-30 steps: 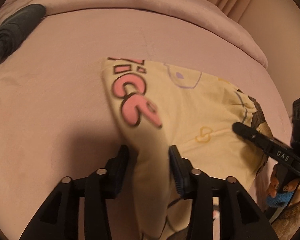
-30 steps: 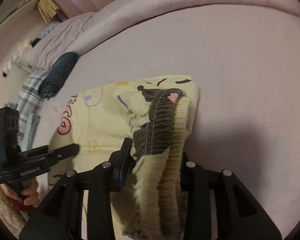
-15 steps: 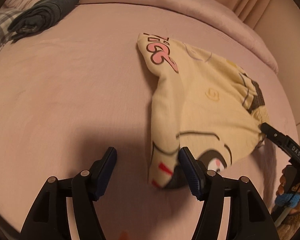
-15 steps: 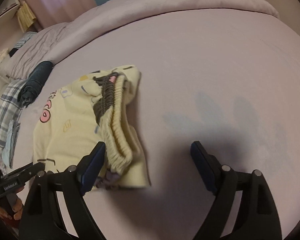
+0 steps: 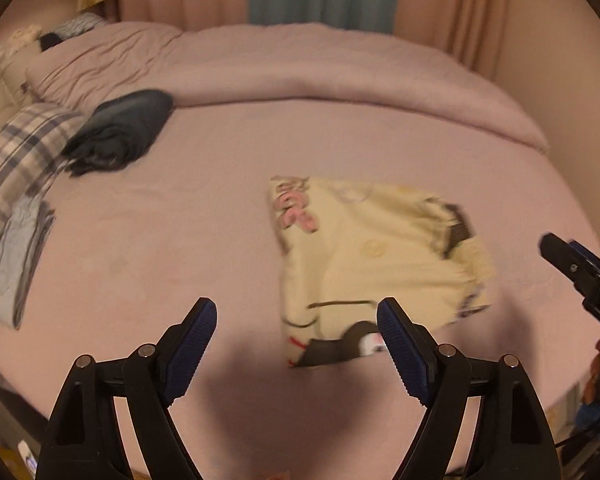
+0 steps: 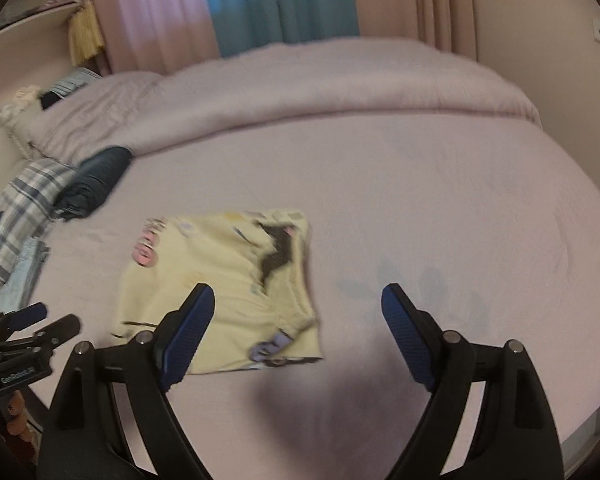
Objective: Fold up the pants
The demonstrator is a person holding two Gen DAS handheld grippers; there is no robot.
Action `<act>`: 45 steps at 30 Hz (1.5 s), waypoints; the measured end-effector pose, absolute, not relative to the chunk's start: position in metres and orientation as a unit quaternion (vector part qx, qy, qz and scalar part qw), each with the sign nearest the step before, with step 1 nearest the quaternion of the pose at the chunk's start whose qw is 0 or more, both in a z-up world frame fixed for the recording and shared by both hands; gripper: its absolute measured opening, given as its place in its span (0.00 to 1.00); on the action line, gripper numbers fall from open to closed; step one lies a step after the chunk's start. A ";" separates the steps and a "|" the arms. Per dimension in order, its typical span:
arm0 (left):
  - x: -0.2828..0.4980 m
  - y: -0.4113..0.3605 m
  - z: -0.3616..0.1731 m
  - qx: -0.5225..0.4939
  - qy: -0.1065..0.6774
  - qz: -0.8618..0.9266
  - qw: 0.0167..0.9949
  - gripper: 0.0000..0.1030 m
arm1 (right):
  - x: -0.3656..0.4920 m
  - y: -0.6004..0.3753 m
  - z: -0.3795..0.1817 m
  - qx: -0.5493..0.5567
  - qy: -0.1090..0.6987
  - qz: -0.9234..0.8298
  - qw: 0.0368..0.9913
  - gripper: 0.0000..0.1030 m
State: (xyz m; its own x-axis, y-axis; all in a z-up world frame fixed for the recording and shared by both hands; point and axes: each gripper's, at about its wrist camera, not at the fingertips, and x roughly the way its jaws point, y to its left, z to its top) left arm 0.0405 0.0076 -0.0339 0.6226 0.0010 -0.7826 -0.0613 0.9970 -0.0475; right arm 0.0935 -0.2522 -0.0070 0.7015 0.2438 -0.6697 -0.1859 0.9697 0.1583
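Note:
The yellow printed pants lie folded into a rough square on the pink bed sheet; they also show in the right wrist view. My left gripper is open and empty, held above the sheet just near and left of the pants. My right gripper is open and empty, above the sheet at the pants' right edge. The right gripper shows at the right edge of the left wrist view; the left gripper shows at the lower left of the right wrist view.
A rolled dark garment and a plaid garment with light blue clothes lie at the bed's left side. A bunched pink duvet lies across the back. Curtains hang behind. The bed's near edge is below the grippers.
Both grippers let go of the pants, opened wide and pulled back and up. The pants now lie folded on the sheet.

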 end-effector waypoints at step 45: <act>0.015 -0.006 0.005 -0.024 0.397 0.038 0.917 0.80 | 0.052 -0.213 0.024 -0.012 0.351 0.123 0.928 0.92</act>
State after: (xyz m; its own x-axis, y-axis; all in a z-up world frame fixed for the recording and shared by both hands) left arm 0.0149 -0.0061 0.0050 0.6824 0.0502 -0.7292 -0.0878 0.9960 -0.0135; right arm 0.0521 -0.2133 0.0244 0.7228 0.2205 -0.6549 -0.2375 0.9693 0.0643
